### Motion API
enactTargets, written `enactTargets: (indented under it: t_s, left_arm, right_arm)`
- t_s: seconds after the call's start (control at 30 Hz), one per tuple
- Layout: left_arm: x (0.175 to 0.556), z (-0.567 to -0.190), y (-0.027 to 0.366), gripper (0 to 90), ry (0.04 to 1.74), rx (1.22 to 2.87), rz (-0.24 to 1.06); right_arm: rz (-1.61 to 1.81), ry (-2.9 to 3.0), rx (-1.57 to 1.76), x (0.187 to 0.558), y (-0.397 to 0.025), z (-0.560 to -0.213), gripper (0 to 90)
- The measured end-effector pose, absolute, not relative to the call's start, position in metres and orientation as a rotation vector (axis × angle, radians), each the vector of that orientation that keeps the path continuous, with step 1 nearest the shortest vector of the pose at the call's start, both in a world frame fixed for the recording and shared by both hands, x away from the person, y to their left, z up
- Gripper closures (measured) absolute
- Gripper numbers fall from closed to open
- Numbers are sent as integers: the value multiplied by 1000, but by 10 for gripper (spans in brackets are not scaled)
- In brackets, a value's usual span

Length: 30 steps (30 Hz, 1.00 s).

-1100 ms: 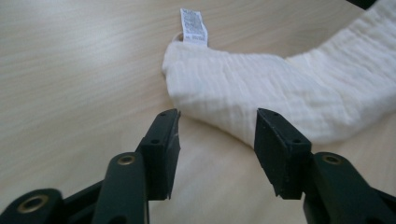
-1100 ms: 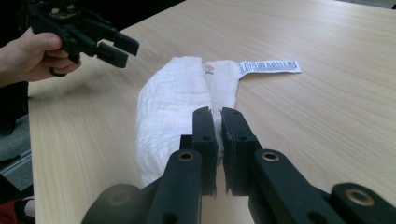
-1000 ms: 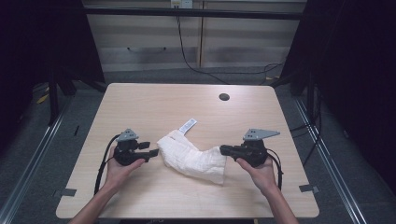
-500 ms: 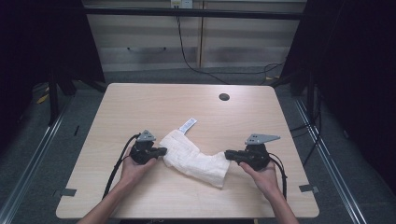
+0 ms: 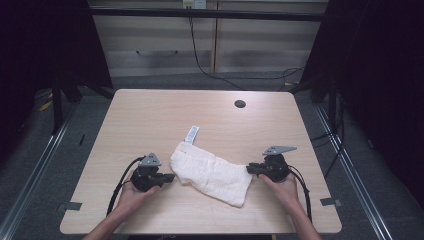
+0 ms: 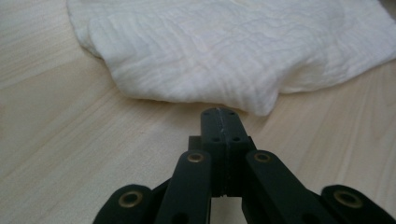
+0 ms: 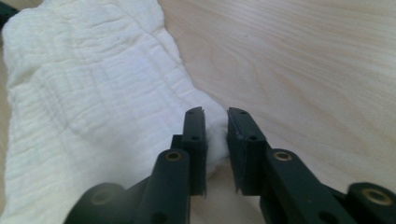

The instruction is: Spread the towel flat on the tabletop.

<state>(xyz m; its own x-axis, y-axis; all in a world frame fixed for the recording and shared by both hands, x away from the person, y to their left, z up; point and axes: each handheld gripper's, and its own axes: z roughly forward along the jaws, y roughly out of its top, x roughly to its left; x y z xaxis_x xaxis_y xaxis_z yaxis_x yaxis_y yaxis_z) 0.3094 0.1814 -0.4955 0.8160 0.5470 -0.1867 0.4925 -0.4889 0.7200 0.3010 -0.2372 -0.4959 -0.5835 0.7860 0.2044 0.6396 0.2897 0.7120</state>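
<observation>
A crumpled white cloth [image 5: 210,172] lies slantwise on the wooden table [image 5: 150,115], with a small white label [image 5: 191,134] at its far left corner. My left gripper [image 5: 169,177] sits at the cloth's left edge; in the left gripper view [image 6: 219,114] its jaws are pressed together with nothing between them, just short of the cloth [image 6: 224,46]. At the cloth's right end is my right gripper [image 5: 250,169]. In the right gripper view [image 7: 216,116] its jaws stand close together with the cloth's [image 7: 93,93] corner pinched between them.
A dark round hole [image 5: 240,104] sits in the tabletop near the far edge. Black cables trail from both grippers toward the near edge. Bare wood lies beyond the cloth. Dark floor and metal rails flank the table.
My left gripper has slid right, up to the cloth's left edge. The right gripper has shifted slightly nearer and onto the cloth's right corner.
</observation>
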Motion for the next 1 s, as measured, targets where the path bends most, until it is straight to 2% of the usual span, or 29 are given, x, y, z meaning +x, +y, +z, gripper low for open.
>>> enactTargets:
  t_s: [0.07,0.17,0.23,0.3,0.4,0.5,0.57,0.63,0.73,1.0]
  left_arm:
    - [313,-491,184,899,779,2131,93]
    - [322,-488,187,834,813,2099,124]
    - [328,-487,187,780,843,2071,148]
    - [333,-486,185,682,860,2048,167]
    - [343,-487,180,580,895,2045,188]
    - [351,-491,177,548,919,2029,180]
    - [352,-497,173,605,912,2065,172]
    - [352,-502,169,738,875,2138,179]
    - [350,-503,167,831,858,2148,168]
    - [337,-501,169,866,826,2172,147]
  right_arm:
    - [1180,2358,1329,305,-238,-497,741]
    - [1201,2331,1335,307,-239,-496,738]
    - [1226,2319,1337,306,-241,-493,785]
    - [1247,2323,1333,305,-242,-492,836]
    - [1244,2318,1347,304,-244,-492,803]
    - [1224,2326,1358,303,-245,-495,764]
    - [1209,2333,1361,303,-246,-497,734]
    - [1188,2348,1370,302,-245,-499,737]
    - [1178,2358,1361,301,-244,-500,837]
    - [1231,2282,1301,296,-244,-489,878]
